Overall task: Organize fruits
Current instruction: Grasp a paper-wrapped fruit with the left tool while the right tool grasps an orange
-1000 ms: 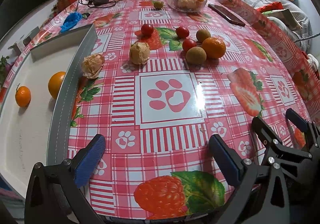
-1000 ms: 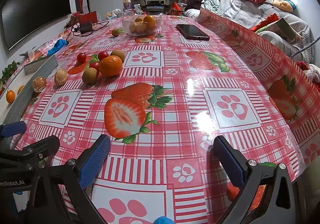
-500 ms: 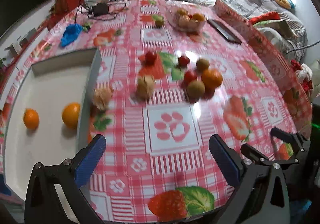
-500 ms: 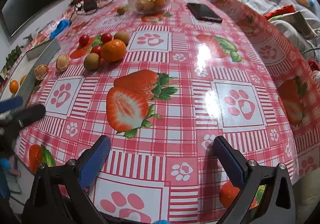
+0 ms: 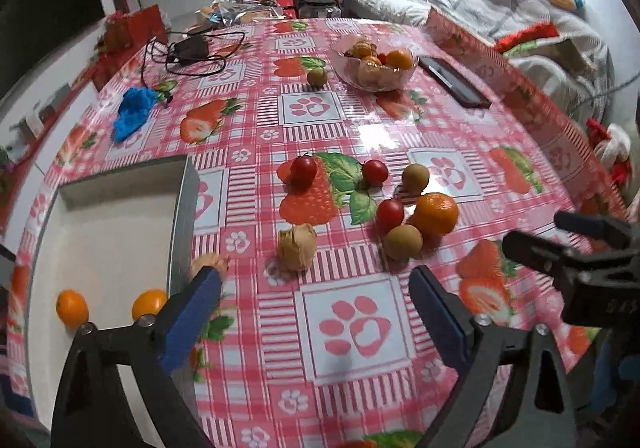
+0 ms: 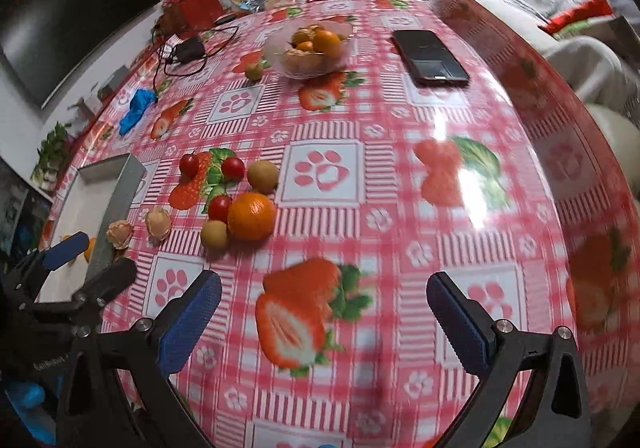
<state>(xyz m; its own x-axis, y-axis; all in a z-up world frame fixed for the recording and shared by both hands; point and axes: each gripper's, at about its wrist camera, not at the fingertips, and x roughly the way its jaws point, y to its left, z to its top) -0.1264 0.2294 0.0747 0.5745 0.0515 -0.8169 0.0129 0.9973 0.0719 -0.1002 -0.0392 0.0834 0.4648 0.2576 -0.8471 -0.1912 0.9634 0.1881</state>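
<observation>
A cluster of fruit lies mid-table: a big orange (image 5: 436, 213) (image 6: 251, 215), three cherry tomatoes (image 5: 303, 169), two brown round fruits (image 5: 403, 242) and two papery husked fruits (image 5: 297, 246). A white tray (image 5: 182, 208) at the left holds two small oranges (image 5: 72, 308). My left gripper (image 5: 314, 318) is open and empty, above the table short of the cluster. My right gripper (image 6: 324, 318) is open and empty, above a printed strawberry to the right of the fruit. The right gripper also shows in the left wrist view (image 5: 568, 244).
A glass bowl (image 5: 376, 66) of fruit stands at the far side, with one loose brown fruit (image 5: 317, 77) beside it. A black phone (image 6: 430, 58), a charger with cable (image 5: 188, 50) and a blue cloth (image 5: 134, 114) lie on the table. A sofa stands at the right.
Both grippers have risen and tilted, so the views look down on more of the table. The fruit has not moved. Both grippers stay open.
</observation>
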